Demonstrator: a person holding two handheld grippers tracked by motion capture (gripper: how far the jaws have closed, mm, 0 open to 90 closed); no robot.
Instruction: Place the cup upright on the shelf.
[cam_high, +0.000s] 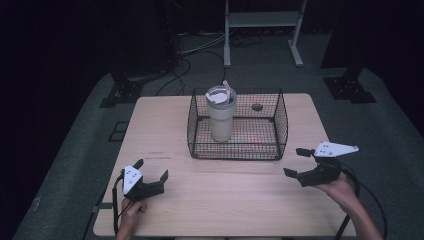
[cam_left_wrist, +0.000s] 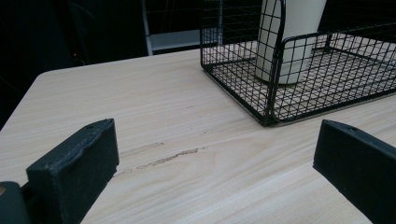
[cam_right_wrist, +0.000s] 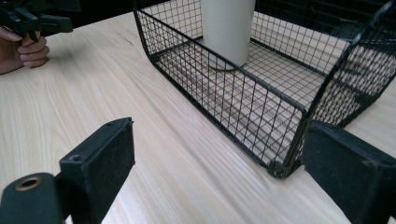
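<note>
Black wire basket (cam_high: 237, 125) on the pale wooden table (cam_high: 225, 195), ahead of both sets of jaws, with a cream tumbler (cam_high: 220, 116) standing upright inside, toward the basket's left end. Left gripper (cam_high: 151, 179) low over the table, jaws spread wide and empty, basket corner ahead and to the right of them, well apart. Right gripper (cam_high: 298, 162) also wide open, holding nothing, its far jaw just beside the basket's near right corner (cam_right_wrist: 280, 165). Probably set this way to flank the basket from both ends, or to reach in for the tumbler. Open top, so nothing barring a grab from above.
</note>
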